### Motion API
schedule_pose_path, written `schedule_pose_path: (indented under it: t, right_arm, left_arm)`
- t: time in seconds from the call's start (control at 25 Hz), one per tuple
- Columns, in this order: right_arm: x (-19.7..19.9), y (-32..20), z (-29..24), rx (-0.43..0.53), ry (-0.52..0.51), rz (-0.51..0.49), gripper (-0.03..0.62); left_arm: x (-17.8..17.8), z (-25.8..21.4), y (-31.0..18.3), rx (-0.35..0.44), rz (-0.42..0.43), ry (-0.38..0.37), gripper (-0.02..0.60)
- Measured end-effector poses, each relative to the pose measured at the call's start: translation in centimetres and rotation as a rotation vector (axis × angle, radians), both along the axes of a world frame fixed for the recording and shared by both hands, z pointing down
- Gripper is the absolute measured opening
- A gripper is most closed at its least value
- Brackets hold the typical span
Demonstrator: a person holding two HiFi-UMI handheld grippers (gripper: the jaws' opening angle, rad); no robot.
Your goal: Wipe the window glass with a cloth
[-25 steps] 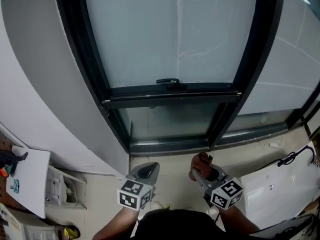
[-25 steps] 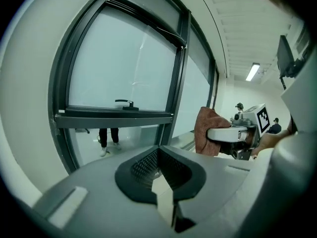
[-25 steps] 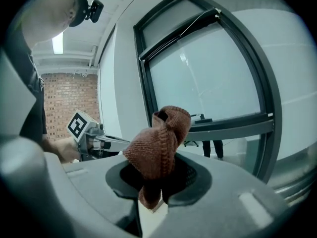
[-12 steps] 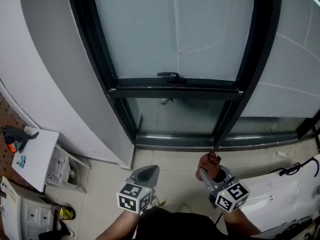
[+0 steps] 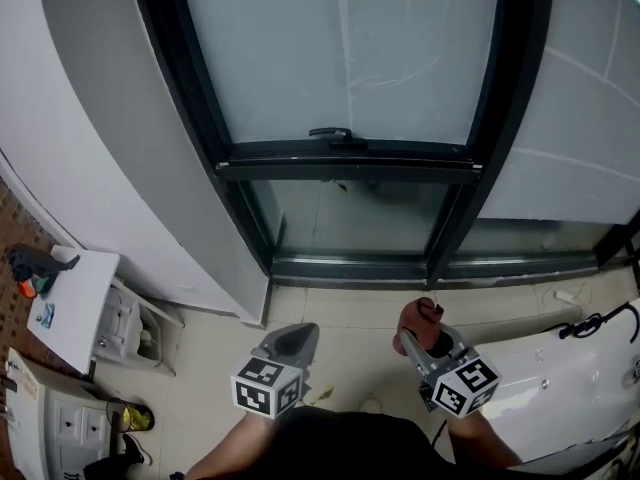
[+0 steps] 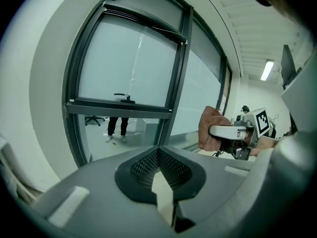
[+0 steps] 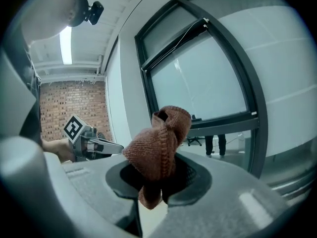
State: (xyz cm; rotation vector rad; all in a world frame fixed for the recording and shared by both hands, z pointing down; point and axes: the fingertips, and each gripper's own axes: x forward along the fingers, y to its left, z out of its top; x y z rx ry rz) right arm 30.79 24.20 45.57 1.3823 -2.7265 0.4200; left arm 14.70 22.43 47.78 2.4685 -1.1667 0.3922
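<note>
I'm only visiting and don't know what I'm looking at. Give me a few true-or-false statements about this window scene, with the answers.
1. The right claw is shut on a brown cloth. True.
2. The left claw holds a sponge. False: it is shut with nothing in it.
3. The cloth is pressed against the window glass. False: it is held short of the glass, not touching it.
4. A dark handle sits on the window's crossbar. True.
5. The window frame is white. False: it is dark.
</note>
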Motion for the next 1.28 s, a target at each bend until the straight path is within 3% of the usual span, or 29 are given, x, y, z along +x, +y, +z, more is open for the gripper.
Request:
schedule_pose_path:
  t: [0.2, 0.64, 1.0, 1.28]
  right_arm:
    - [-1.9, -0.3, 0.5, -0.019, -0.036, 0.052, 0.08]
    - [-6.5, -0.3, -0.4, 0.008, 0.039, 0.099, 0.08]
    - [-7.1, 0.2, 0.2, -0.003, 0.048, 0.101, 0.08]
    - [-8.4, 0.5, -0.9, 0.052, 0.055, 0.071, 0.08]
  left_arm:
    - [-0.9, -1.4, -1.2, 0.026, 0.078, 0.004, 0.017]
    - [-5.3, -1.2, -2.9, 0.034, 0.123, 0.007, 0.017]
    - [-6.0, -1.3, -2.7, 0.041, 0.125, 0.022, 0.017]
    - [-4.8, -2.3, -2.7, 0.063, 0.148, 0.035, 0.017]
